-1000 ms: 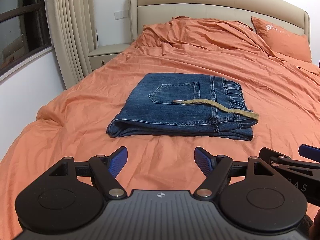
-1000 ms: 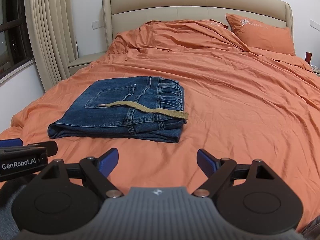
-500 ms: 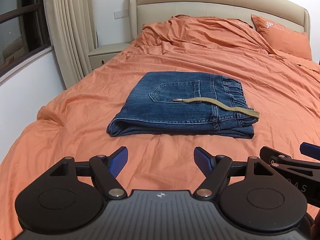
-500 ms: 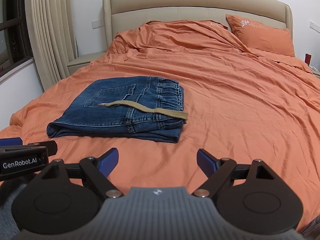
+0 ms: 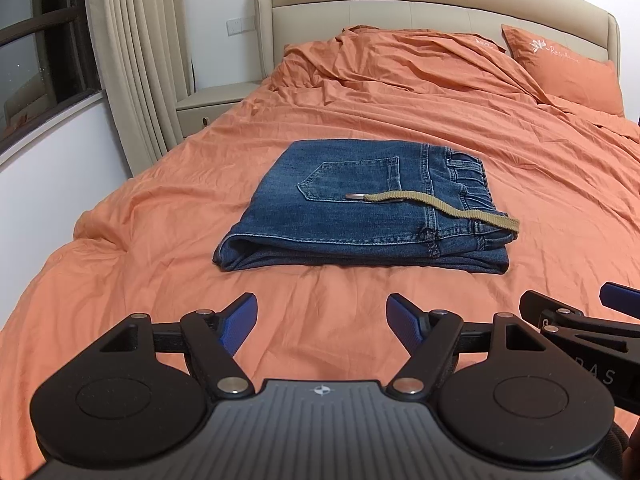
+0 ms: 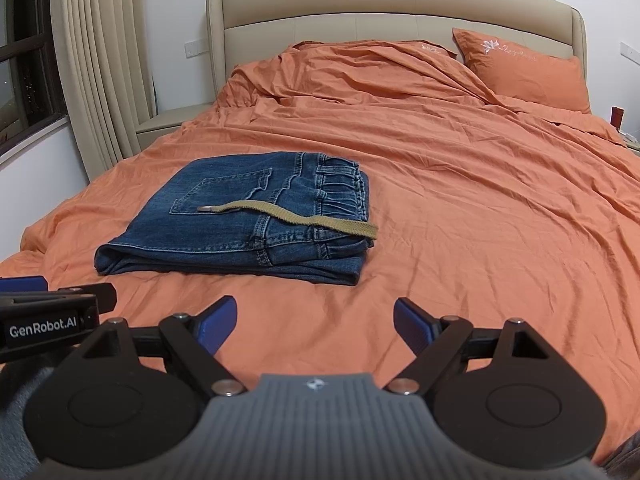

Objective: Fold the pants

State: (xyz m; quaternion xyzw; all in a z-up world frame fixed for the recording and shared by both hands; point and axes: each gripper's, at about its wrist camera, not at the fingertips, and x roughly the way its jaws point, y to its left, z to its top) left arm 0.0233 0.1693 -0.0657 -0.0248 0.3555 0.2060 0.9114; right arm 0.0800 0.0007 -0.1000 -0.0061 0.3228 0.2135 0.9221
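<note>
Your folded blue denim pants (image 5: 360, 208) lie mid-bed on the orange sheet (image 5: 360, 332). Both hand-held grippers, left (image 5: 321, 322) and right (image 6: 315, 322), hover released just short of them. Denim's heavy, floppy; pinch the thick folded edges.

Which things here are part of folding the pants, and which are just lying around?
Part of the job: folded jeans, their drawstring, left hand-held gripper, right hand-held gripper, both open.

Just there: pillow, nightstand, curtain, headboard.
</note>
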